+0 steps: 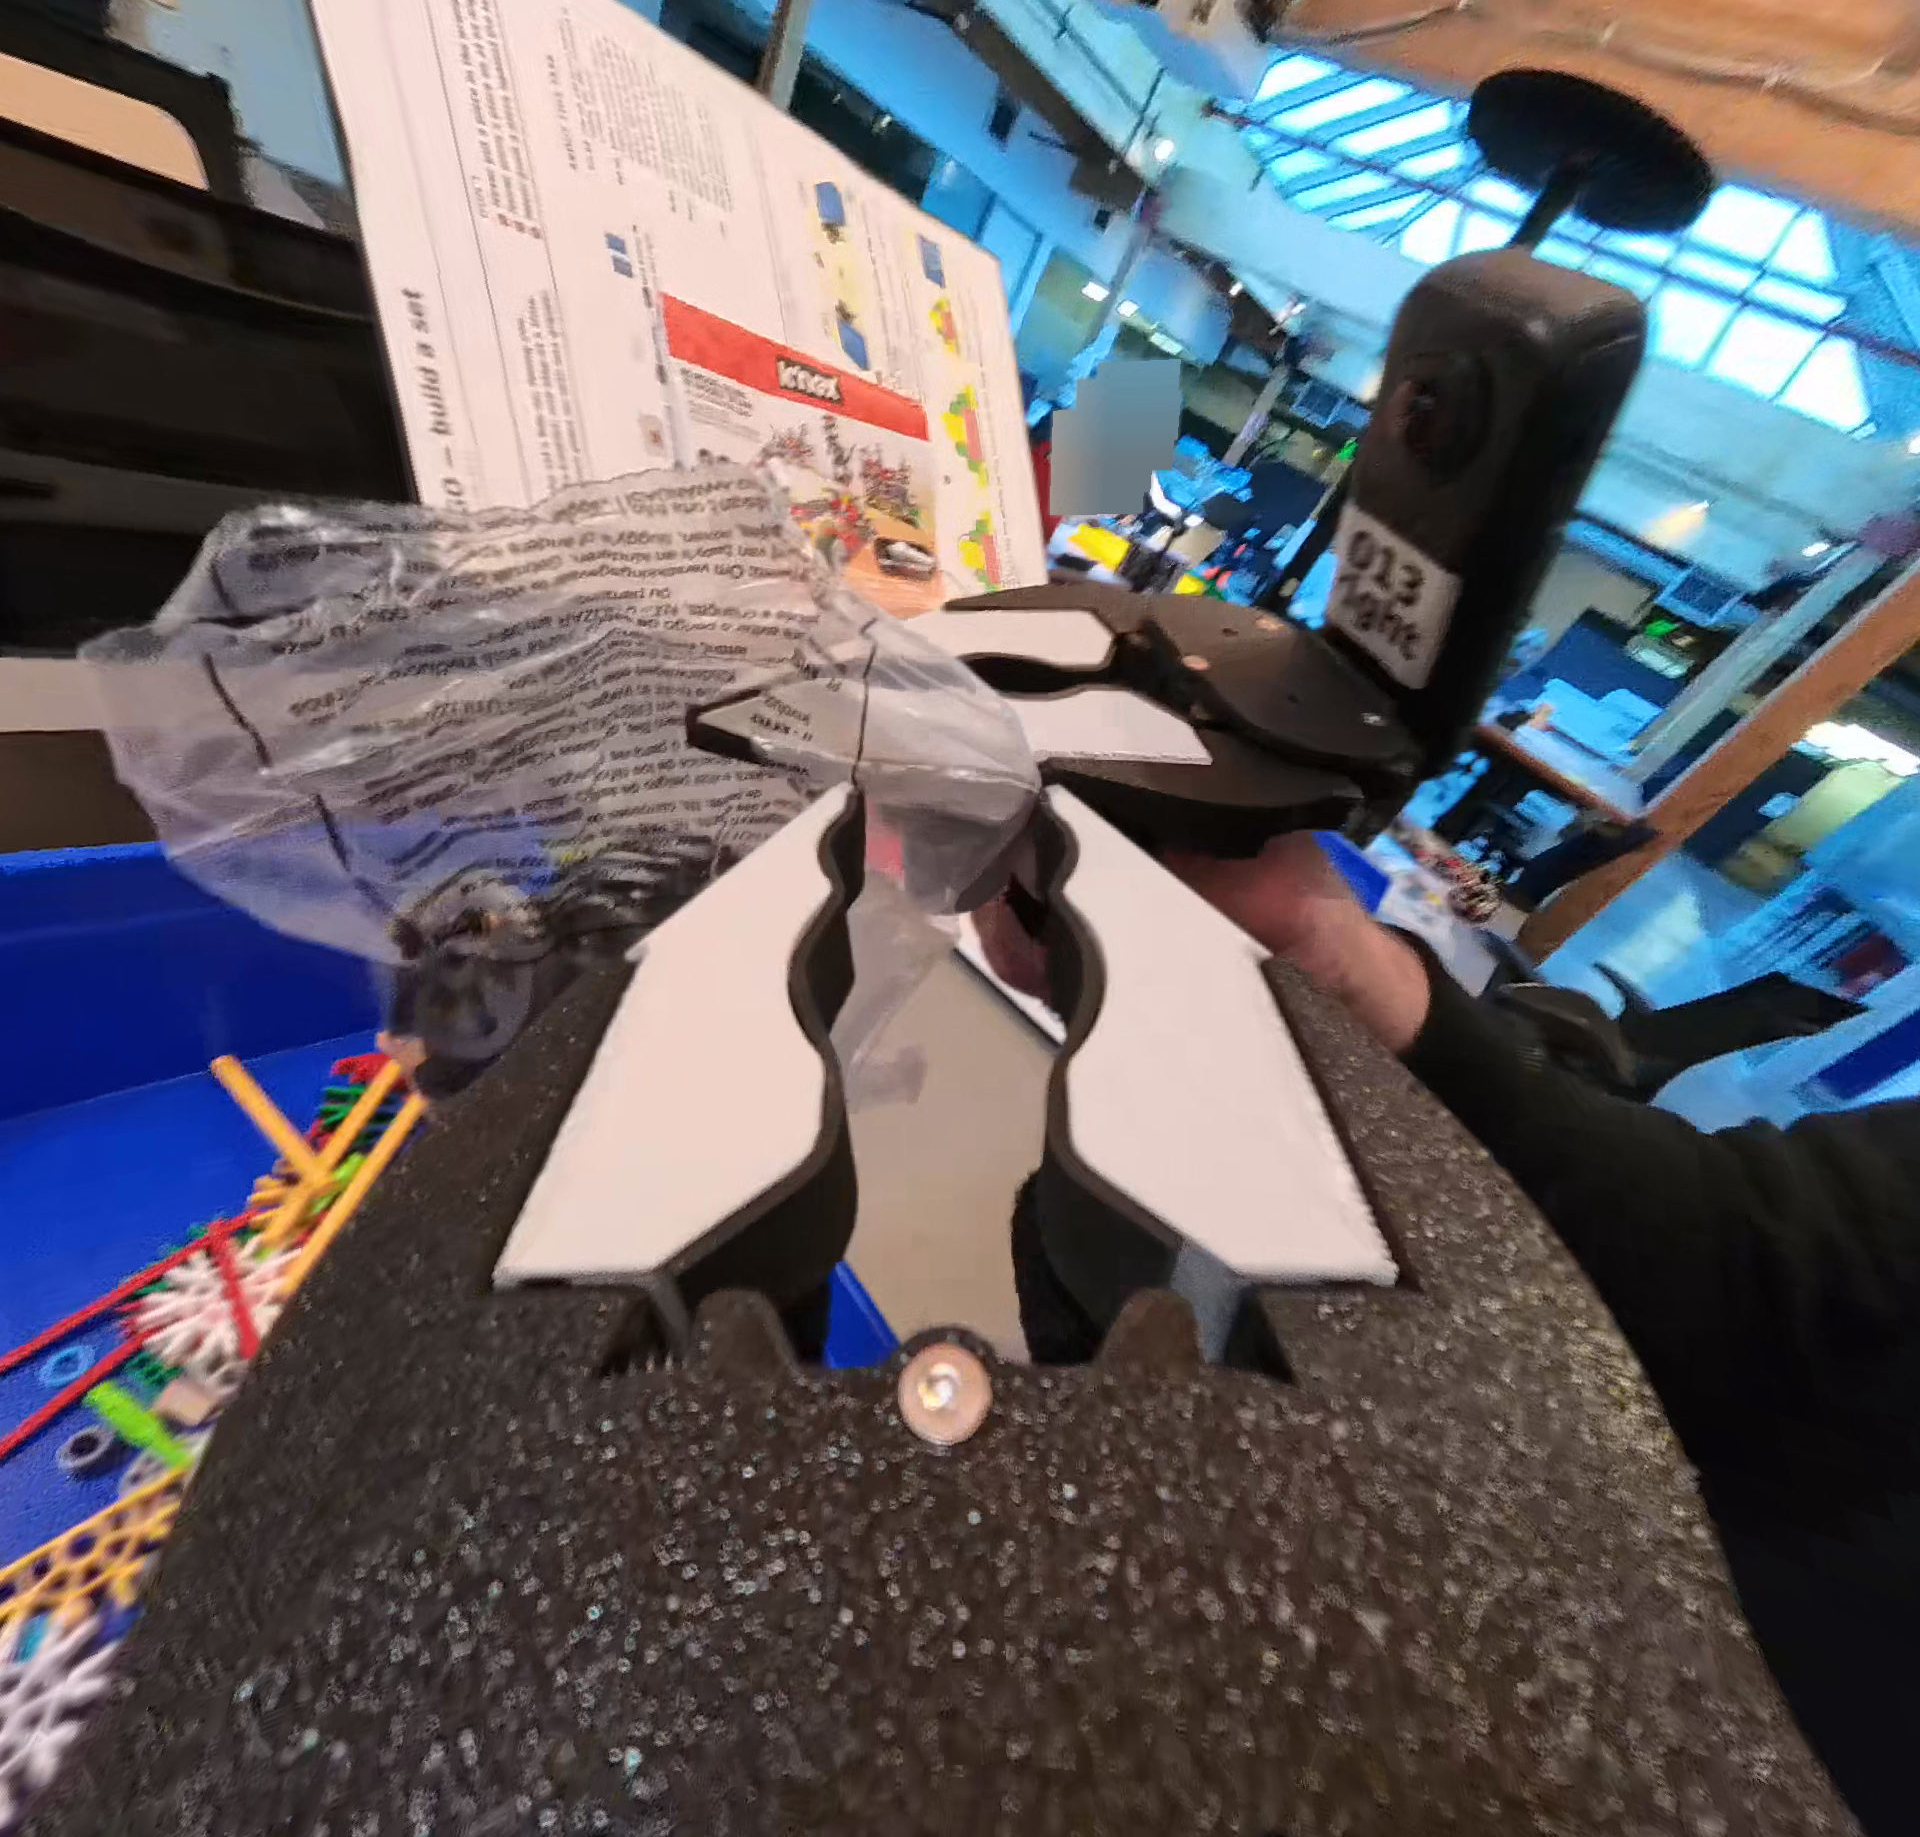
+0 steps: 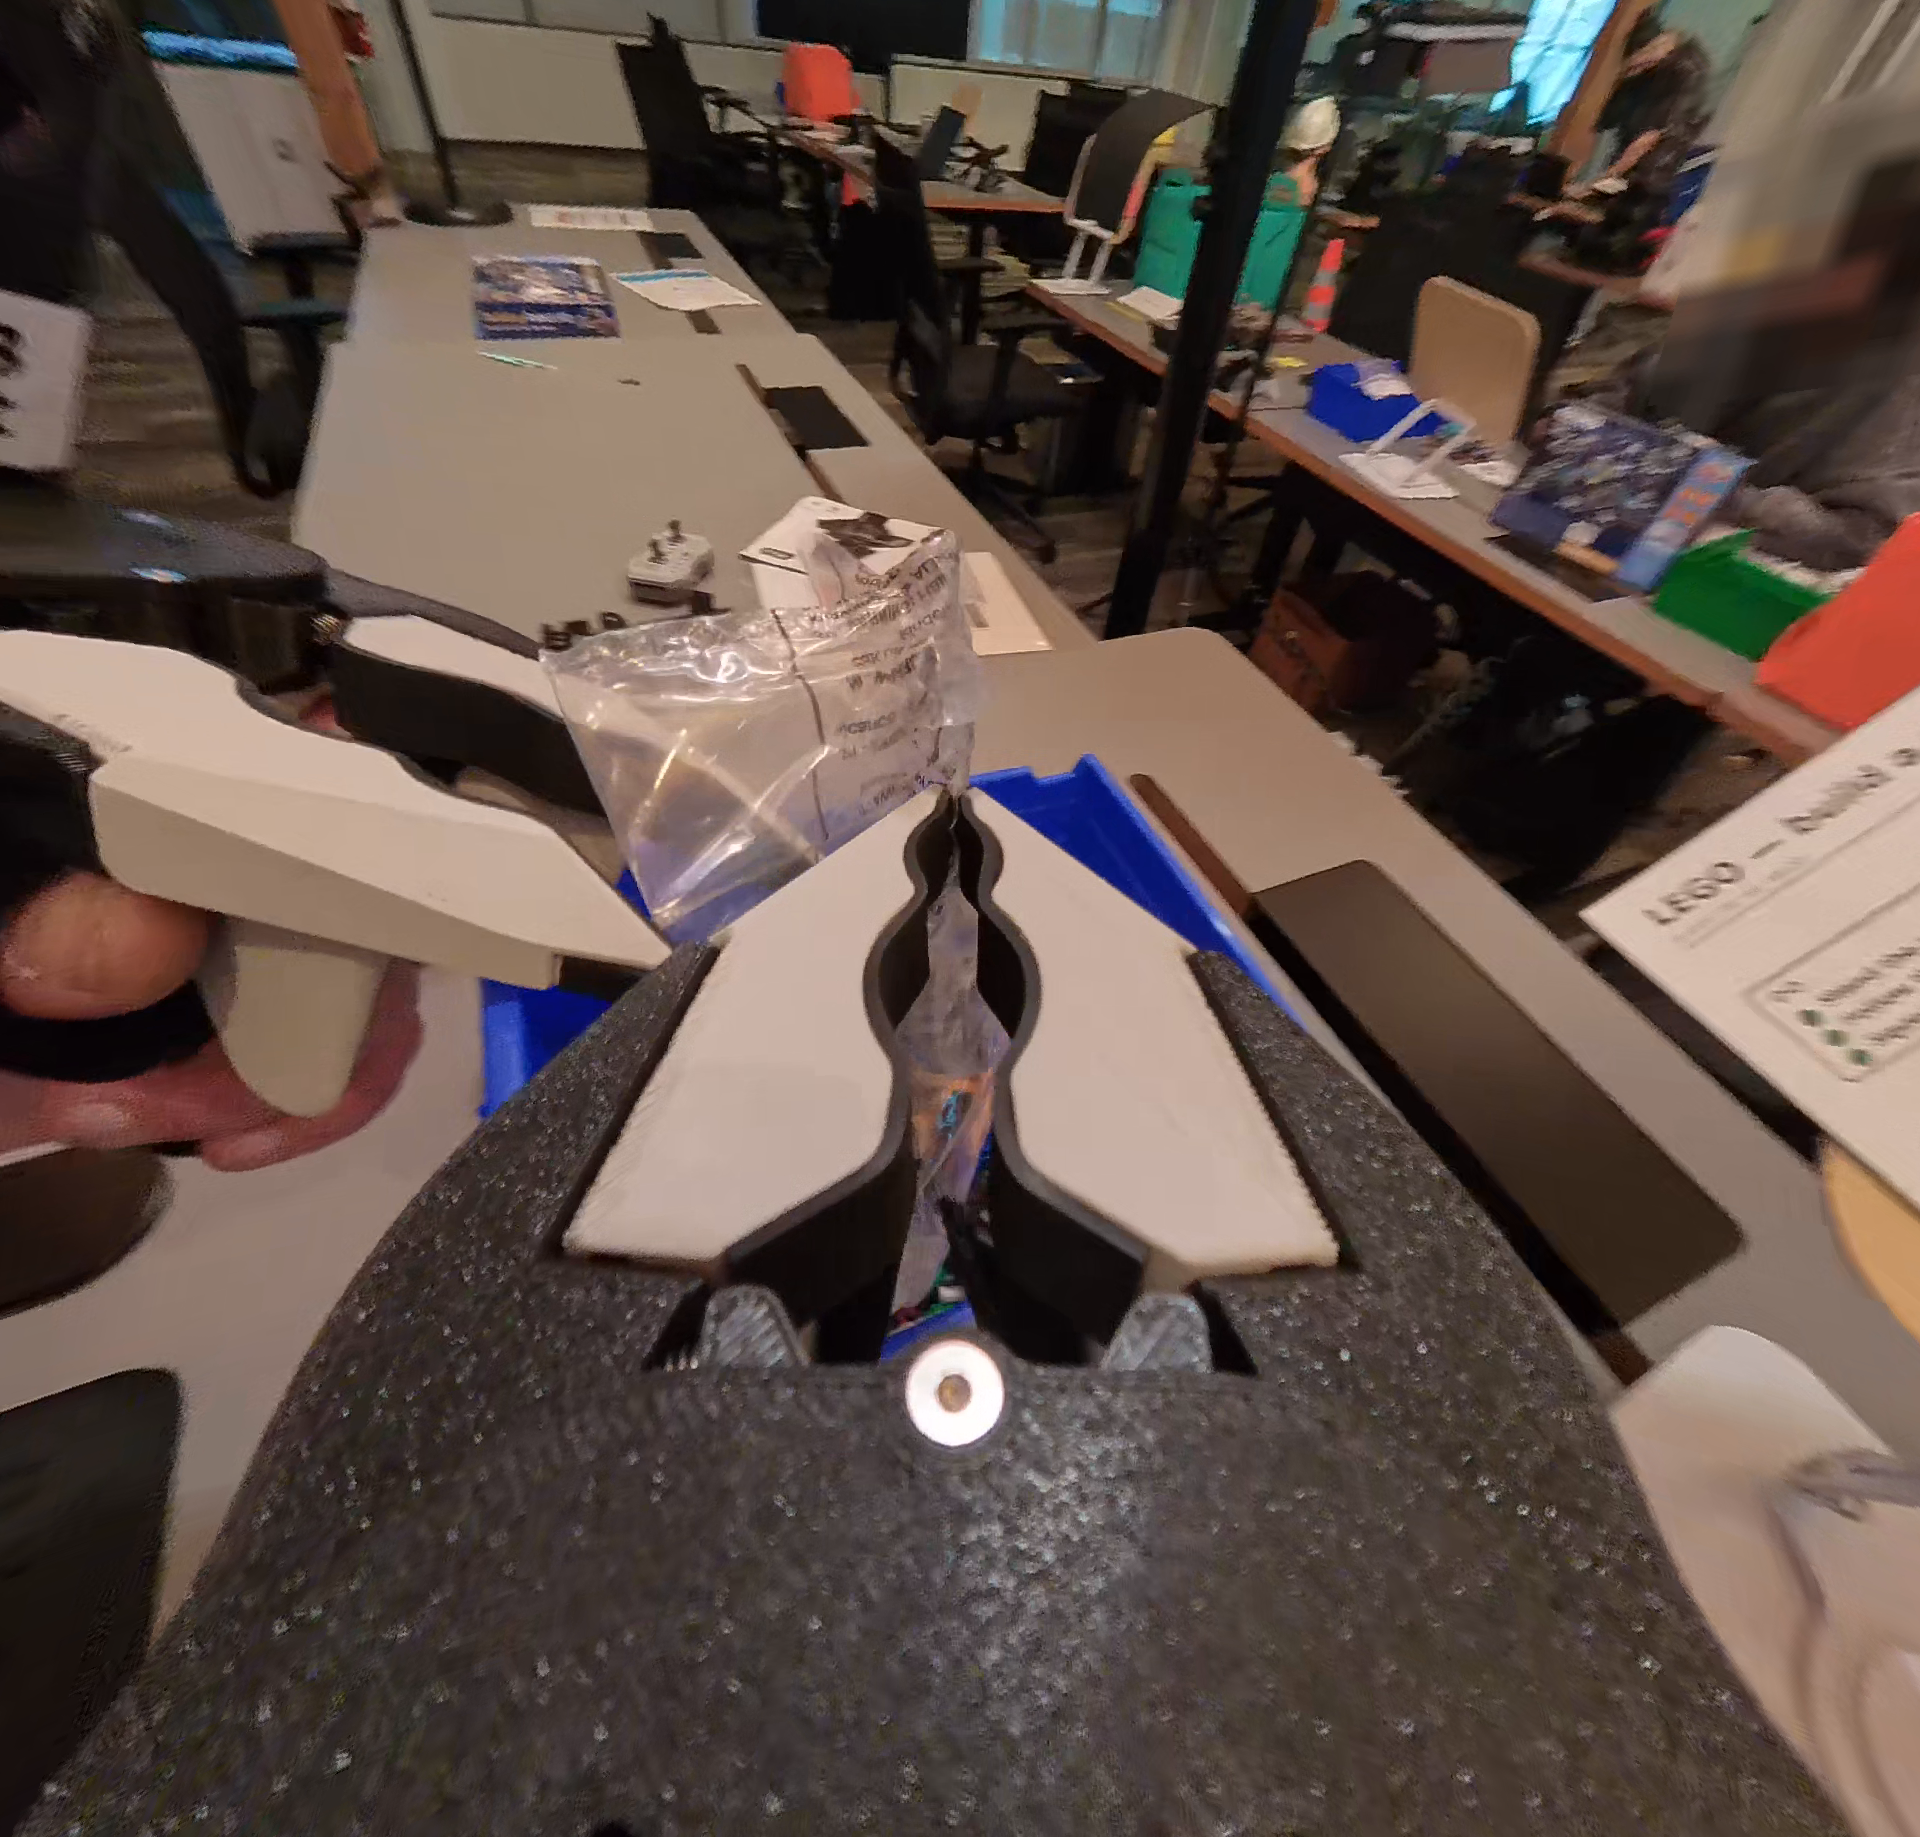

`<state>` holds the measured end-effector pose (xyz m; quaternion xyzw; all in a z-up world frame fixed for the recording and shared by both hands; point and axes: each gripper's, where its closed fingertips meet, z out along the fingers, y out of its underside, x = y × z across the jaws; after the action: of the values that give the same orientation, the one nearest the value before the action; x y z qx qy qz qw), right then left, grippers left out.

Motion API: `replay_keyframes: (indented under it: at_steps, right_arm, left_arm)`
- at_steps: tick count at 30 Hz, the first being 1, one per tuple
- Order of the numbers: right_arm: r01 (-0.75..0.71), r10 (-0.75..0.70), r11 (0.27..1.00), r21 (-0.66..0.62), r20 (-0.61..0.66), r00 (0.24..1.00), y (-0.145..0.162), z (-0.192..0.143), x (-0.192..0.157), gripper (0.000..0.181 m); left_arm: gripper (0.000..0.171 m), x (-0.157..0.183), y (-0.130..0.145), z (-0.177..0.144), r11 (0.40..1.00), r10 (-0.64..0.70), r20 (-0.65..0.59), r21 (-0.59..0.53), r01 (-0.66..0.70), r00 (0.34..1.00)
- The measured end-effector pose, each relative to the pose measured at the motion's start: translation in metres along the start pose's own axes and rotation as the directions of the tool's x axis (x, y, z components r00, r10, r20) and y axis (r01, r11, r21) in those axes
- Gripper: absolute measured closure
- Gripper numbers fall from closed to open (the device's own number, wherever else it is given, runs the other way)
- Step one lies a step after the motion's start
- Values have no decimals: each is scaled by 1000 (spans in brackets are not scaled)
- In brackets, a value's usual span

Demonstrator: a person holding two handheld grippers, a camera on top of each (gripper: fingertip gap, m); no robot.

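Right claw (image 2: pixel 954 813) pinching crumpled clear printed plastic bag (image 2: pixel 769 738), left claw (image 1: pixel 945 811) open

My left gripper (image 1: pixel 951 811) has a grainy, speckled black body, two pale grey fingers (image 1: pixel 717 1039) edged in wavy black padding, and one silver screw (image 1: pixel 943 1392) at the centre of its front edge. My right gripper (image 2: pixel 954 811) is built the same, with its own silver screw (image 2: pixel 954 1392) and fine teeth along its fingers' outer edges. My right arm wears a black sleeve (image 1: pixel 1662 1195), and a black camera (image 1: pixel 1496 457) with a white label stands on that gripper.
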<state>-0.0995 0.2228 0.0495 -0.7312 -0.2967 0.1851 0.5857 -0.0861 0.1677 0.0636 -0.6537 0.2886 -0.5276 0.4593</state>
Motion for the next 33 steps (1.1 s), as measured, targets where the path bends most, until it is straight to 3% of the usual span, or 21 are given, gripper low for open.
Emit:
replay_keyframes:
  at_steps: [3, 6, 10, 11, 14, 18, 22, 27, 33]
  right_arm:
    - [-26, 26, 1000, 6, 51, 998, 6, 2, -6, 181]
    - [-24, 24, 1000, -7, 40, 999, 13, 4, -5, 181]
    - [64, -64, 997, -33, -4, 998, 20, 7, -9, 181]
    - [94, -95, 995, -40, -27, 995, 22, 8, -9, 181]
    - [117, -119, 993, -35, -46, 992, 23, 8, -10, 181]
    - [133, -133, 991, -9, -9, 991, 20, 6, -18, 181]
    - [21, -20, 1000, -7, 55, 998, 23, 5, -19, 181]
    - [-159, 159, 987, -19, 199, 967, 20, -1, -29, 181]
    - [-260, 276, 961, -96, 268, 923, 25, 4, -37, 181]
  left_arm:
    - [142, 2, -7, -6, 993, -64, -65, 95, 70, 996]
    - [109, 2, 1, -5, 991, -101, -86, 79, 108, 991]
    - [95, -7, 3, -3, 989, -112, -19, 91, 113, 994]
    - [95, -9, 3, -3, 989, -121, -3, 90, 121, 993]
    - [120, -21, 5, -4, 980, -175, 44, 100, 170, 984]
    - [171, -25, 2, -12, 963, -227, -10, 148, 226, 974]
    - [171, -13, 8, -11, 980, -167, -68, 95, 173, 984]
    - [171, 13, 13, -21, 990, -94, -251, 83, 118, 963]
    - [171, 19, 21, -20, 998, 66, -222, -1, -68, 973]
